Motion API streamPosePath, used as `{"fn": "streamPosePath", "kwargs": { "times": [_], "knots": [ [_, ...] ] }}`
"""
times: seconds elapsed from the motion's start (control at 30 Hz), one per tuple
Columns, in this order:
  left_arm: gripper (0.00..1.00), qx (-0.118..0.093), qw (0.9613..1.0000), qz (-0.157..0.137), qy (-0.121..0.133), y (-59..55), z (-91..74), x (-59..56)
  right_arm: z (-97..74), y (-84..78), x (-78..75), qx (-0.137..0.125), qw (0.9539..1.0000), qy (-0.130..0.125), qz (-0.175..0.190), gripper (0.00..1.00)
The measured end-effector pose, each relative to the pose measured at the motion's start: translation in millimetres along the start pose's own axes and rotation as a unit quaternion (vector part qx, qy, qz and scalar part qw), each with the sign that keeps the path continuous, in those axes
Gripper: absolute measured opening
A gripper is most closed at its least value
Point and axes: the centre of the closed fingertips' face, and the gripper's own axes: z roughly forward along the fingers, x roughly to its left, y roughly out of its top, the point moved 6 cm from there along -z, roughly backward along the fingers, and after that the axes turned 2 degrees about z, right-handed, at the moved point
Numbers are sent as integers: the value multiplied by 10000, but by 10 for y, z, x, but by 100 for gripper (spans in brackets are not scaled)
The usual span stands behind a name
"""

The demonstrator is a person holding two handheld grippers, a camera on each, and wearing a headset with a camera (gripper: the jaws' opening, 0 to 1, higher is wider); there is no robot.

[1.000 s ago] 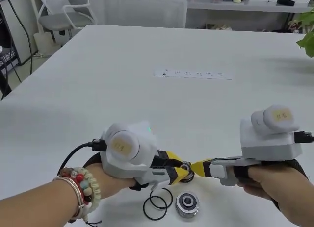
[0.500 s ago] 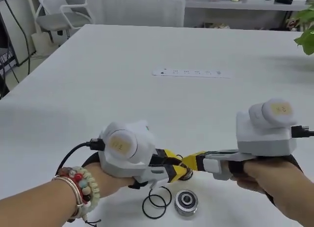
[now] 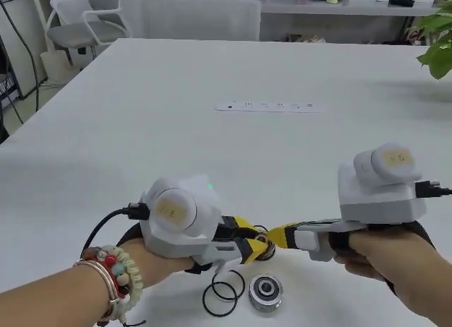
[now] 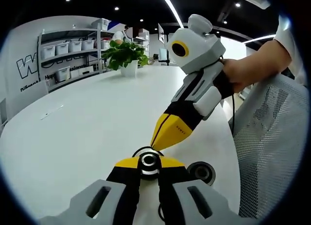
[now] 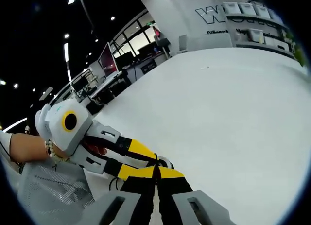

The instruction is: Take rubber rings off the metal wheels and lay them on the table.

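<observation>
My left gripper (image 3: 256,246) is shut on a small metal wheel (image 4: 149,165), holding it just above the white table (image 3: 212,157). From the right, my right gripper (image 3: 274,236) meets that wheel, its yellow jaws pressed together on a thin black rubber ring (image 4: 144,149) arching over the wheel's top. In the right gripper view the right gripper (image 5: 156,170) touches the left gripper's yellow fingers (image 5: 138,150). Two loose rubber rings (image 3: 222,293) lie overlapped on the table below the grippers. Beside them a second metal wheel (image 3: 266,292) lies flat.
A white power strip (image 3: 270,106) lies mid-table, far beyond the grippers. A chair (image 3: 205,16) stands at the far edge, and plant leaves (image 3: 438,48) show at the right. The loose rings and wheel lie close to the table's near edge.
The right gripper has slid a little left, closing onto the wheel held by the left gripper. The left gripper, the loose rings and the second wheel have stayed put.
</observation>
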Motion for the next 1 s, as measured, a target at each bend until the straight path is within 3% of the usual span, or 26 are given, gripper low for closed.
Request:
{"fn": "streamPosePath", "kwargs": {
  "times": [0.27, 0.53, 0.63, 1.0],
  "knots": [
    [13, 170, 9998, 28, -128, -3, -42, 15, -10, -9, 3, 34, 10000, -36, -44, 0],
    [21, 74, 9992, -175, -354, 96, -155, 5, -30, 18, -25, -55, 10000, -53, 10, 0],
    [28, 173, 9988, 142, -440, 128, -187, -30, -38, 47, -25, -161, 9997, 0, 198, 0],
    [47, 139, 9970, 281, -706, 317, -443, -47, -95, 129, -46, -392, 9979, 19, 507, 0]
  ]
}}
